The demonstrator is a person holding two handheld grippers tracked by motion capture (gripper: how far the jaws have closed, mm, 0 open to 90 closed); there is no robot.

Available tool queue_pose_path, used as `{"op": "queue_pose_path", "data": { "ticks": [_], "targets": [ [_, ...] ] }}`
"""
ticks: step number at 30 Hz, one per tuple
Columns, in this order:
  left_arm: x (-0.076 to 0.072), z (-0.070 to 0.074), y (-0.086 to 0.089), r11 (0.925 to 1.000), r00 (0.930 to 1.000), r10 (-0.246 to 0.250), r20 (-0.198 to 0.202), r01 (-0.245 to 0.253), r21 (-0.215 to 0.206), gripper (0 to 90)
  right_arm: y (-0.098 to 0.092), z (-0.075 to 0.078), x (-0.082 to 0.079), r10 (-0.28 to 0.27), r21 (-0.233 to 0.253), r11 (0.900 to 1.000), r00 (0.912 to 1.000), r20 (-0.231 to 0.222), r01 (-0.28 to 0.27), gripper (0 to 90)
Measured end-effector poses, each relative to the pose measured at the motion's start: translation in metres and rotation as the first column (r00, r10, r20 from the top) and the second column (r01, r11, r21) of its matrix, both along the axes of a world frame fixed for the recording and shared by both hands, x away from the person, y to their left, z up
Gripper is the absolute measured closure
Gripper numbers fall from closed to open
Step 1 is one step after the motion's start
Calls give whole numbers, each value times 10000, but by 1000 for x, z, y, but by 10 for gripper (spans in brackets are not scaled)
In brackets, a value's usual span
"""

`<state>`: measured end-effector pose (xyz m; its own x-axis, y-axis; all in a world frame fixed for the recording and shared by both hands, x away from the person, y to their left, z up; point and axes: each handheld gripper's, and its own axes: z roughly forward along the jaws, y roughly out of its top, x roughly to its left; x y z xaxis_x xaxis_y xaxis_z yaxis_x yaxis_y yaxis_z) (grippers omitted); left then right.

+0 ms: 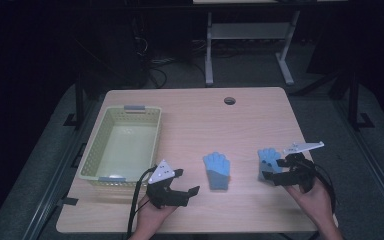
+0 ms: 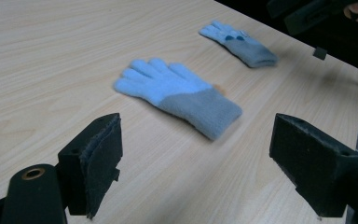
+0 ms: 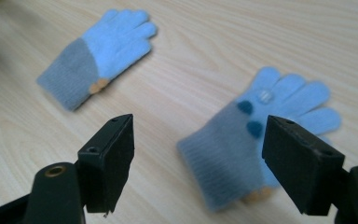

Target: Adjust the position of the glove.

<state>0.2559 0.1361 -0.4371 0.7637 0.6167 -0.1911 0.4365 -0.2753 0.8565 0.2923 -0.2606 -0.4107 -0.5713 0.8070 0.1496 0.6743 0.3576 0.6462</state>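
Wooden table (image 1: 190, 115), right glove (image 1: 267, 161) partly hidden

two blue gloves (image 1: 216, 170) (image 1: 268, 158), one yellow-green basket (image 1: 96, 172), two tongs (image 1: 180, 185) (image 1: 276, 169), one table (image 1: 195, 120)

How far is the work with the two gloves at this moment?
Nothing looks done yet: the basket holds nothing, and both gloves lie flat on the table. In hand: the right gripper, jaws open, is over the right glove; the left gripper, also open, faces the middle glove. Left: probably grasping both and moving them.
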Motion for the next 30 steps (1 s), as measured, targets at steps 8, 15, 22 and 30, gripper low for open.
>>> {"op": "queue_pose_path", "data": {
  "ticks": [8, 15, 22, 30],
  "targets": [
    [0, 1, 3, 10000, 10000, 87, 12, -87, -43, 167, 1, 14, 18, 36, -172, 9998, 10000, 22, -36, 254],
    [3, 0, 3, 10000, 10000, 73, -27, -73, -65, 167, 6, 22, 39, 150, -426, 9990, 9992, -359, -165, 278],
    [2, 3, 4, 9998, 9999, 136, 75, -134, -176, 167, 10, 11, 53, 66, -887, 9959, 9961, -883, -144, 306],
    [2, 1, 4, 9996, 9998, 173, -11, -173, -228, 167, 2, -1, 67, -411, -1096, 9937, 9867, -1573, 240, 350]
  ]
}}
